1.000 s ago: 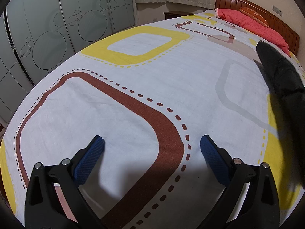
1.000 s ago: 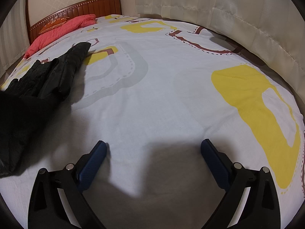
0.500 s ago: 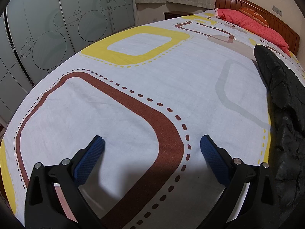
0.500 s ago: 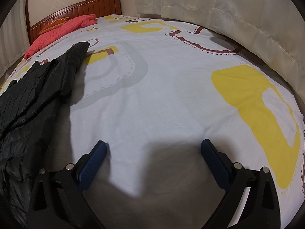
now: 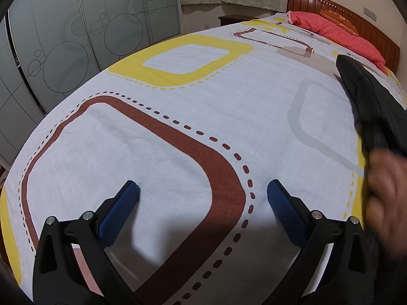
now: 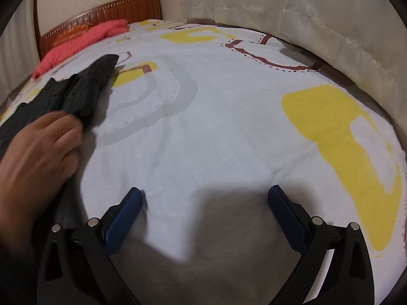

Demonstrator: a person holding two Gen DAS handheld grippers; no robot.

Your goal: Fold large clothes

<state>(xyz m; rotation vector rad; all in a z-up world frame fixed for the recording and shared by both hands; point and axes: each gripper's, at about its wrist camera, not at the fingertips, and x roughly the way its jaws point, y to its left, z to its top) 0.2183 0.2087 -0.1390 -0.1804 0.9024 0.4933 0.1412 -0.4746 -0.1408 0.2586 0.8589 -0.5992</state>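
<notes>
The left gripper [image 5: 202, 198] hovers low over the bed [image 5: 178, 132], fingers wide apart and holding nothing. Between the two grippers lies the black garment [image 6: 84, 89], bunched and stretching toward the red pillow [image 6: 78, 43]; a bare hand [image 6: 38, 152], blurred, rests on its near end, apparently laying it out. The right gripper [image 6: 204, 203] is likewise spread and empty over bare sheet. Folding seems not yet begun: this looks like setup. Next, each gripper would need to reach inward for an edge of the garment.

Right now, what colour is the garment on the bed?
Black; the garment shows best in the right wrist view, a bare hand on it.
</notes>
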